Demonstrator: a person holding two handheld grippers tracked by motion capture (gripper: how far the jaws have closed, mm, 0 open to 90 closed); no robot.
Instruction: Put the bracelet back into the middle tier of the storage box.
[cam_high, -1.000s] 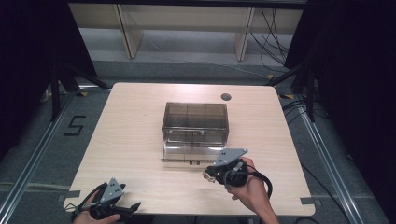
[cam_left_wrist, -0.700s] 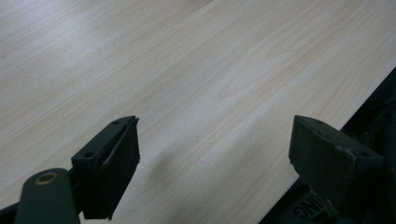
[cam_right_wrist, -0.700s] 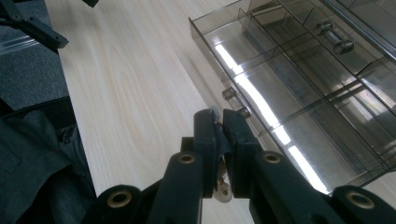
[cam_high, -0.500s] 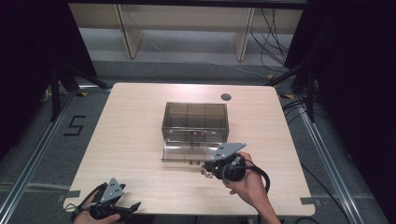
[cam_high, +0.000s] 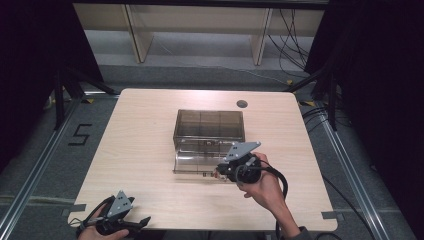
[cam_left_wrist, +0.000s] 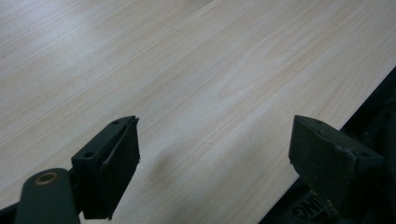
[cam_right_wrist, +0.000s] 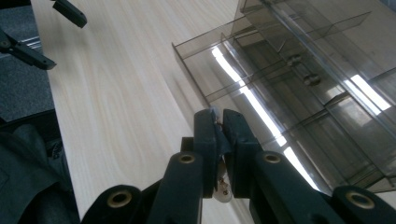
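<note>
A smoky clear compartment box (cam_high: 209, 124) stands in the middle of the table, its lid (cam_high: 192, 162) folded open toward me. My right gripper (cam_high: 218, 175) hovers over the lid's right front corner, jaws shut on a small pale piece (cam_right_wrist: 223, 189) pinched between the pads. In the right gripper view, that gripper (cam_right_wrist: 218, 116) points along the lid's edge, and the box (cam_right_wrist: 317, 70) lies to its right. My left gripper (cam_high: 142, 222) rests at the table's front left edge. Its jaws (cam_left_wrist: 215, 149) stand open with nothing but bare wood between them.
The light wooden table (cam_high: 145, 135) has a round cable hole (cam_high: 242, 104) at the back right. Its front edge runs just beside the left gripper. Shelving and cables stand on the floor beyond the far edge.
My right gripper has lifted and drifted a little away from me, toward the box, jaws still shut. The left gripper has stayed put.
</note>
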